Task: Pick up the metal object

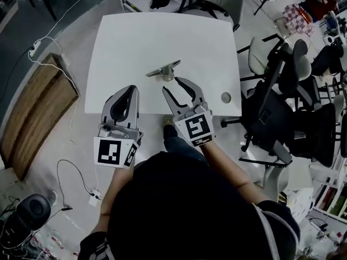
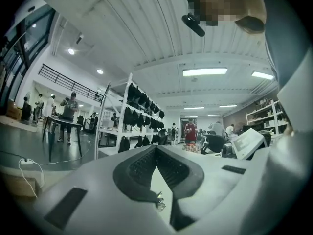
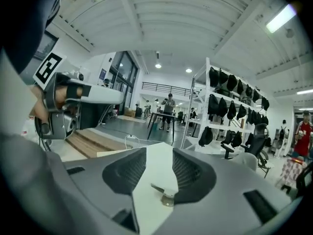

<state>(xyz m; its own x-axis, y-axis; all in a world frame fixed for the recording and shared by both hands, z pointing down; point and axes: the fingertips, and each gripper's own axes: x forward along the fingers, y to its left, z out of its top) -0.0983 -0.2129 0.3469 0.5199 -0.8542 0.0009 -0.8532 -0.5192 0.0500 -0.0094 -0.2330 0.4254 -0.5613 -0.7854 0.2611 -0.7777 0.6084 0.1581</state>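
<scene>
Metal object lies just beyond the spread right claw

Grey left gripper, grey right gripper, black ribbed fingers, black-and-white marker cubes; dark sleeves

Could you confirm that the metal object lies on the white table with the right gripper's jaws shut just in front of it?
Not quite. The jaws of the right gripper stand apart, not shut, as the right gripper view shows. The rest holds: the metal object lies on the white table, just beyond the jaw tips.
</scene>
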